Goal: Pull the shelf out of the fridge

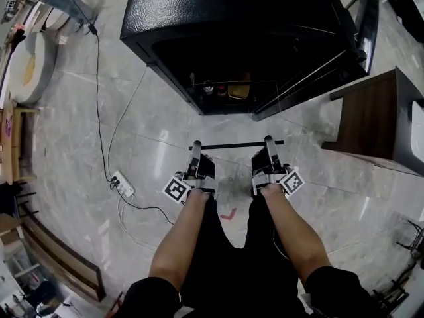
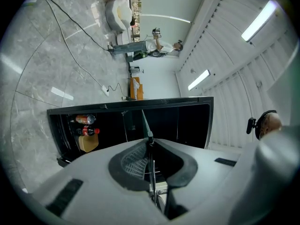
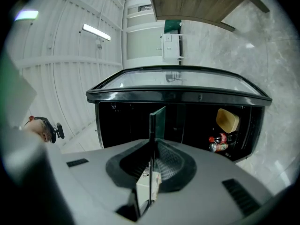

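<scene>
The black fridge (image 1: pixel 232 25) stands open on the floor in front of me. Both grippers hold the clear glass shelf by its dark front strip (image 1: pixel 237 144), level above the floor. My left gripper (image 1: pixel 195 147) is shut on the strip's left end and my right gripper (image 1: pixel 268 142) on its right end. In the left gripper view the pane (image 2: pixel 146 125) runs edge-on between the jaws of the left gripper (image 2: pixel 149 138), toward the dark fridge opening (image 2: pixel 187 121). The right gripper (image 3: pixel 152 142) clamps the pane (image 3: pixel 157 122) the same way. I cannot tell whether its far edge is inside the fridge.
A yellow container (image 1: pixel 237 91) and drink cans (image 1: pixel 209 89) sit low inside the fridge. The fridge door (image 1: pixel 318 78) hangs open at the right, beside a dark wooden cabinet (image 1: pixel 371 121). A power strip (image 1: pixel 123 184) and its cable lie on the floor at the left.
</scene>
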